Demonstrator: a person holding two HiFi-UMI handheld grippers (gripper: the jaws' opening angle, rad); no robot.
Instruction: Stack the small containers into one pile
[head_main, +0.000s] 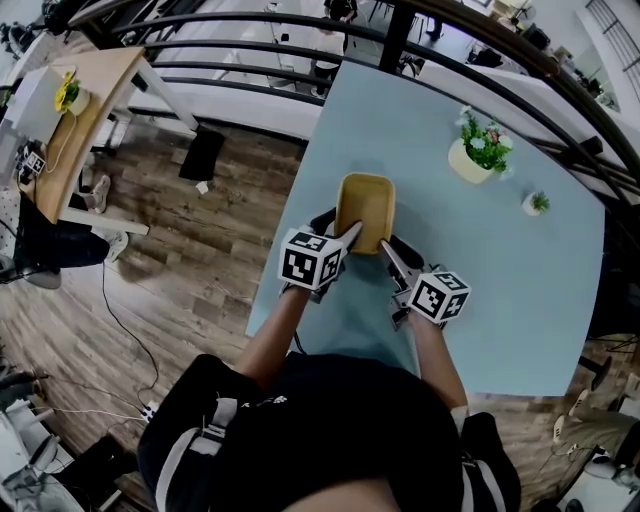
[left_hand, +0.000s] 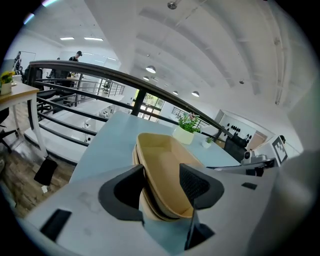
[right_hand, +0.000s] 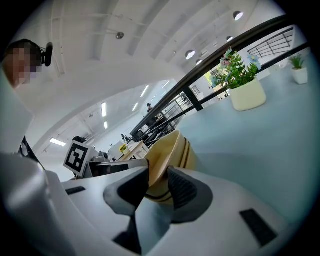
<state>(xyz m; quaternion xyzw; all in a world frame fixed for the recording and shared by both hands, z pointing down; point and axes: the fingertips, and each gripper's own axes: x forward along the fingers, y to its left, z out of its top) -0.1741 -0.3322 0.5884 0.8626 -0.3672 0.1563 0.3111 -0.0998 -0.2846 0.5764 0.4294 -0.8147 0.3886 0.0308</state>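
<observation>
From the head view, the containers (head_main: 365, 210) sat nested in one tan pile on the pale blue worktop (head_main: 500, 290), near its edge on your side and just in front of you. Your left tool (head_main: 340, 228) met the pile's near end from the left and your right tool (head_main: 393, 250) from the right, both touching it. A potted plant (head_main: 478, 150) and a small pot (head_main: 537, 203) stood well apart, towards the far side.

In the left gripper view, your left tool (left_hand: 162, 187) had its jaws closed down to a narrow gap on the near end wall of the pile, one jaw outside and one inside the top container. At least two rims showed, one inside another. The top container was bare inside, with nothing in it.

In the right gripper view, your right tool (right_hand: 159, 187) had its jaws nipped tight on the rim at the pile's other near corner. Dark lines between layers suggested about three containers, though you could not count them for sure.

Judging by the thin walls, these containers were probably light and a little springy, so a hard pinch could bend a rim. The smooth sides looked likely to slip, and nested ones might cling together or lift off singly. The rim or end wall, gripped through all layers at once, seemed the safest hold.
</observation>
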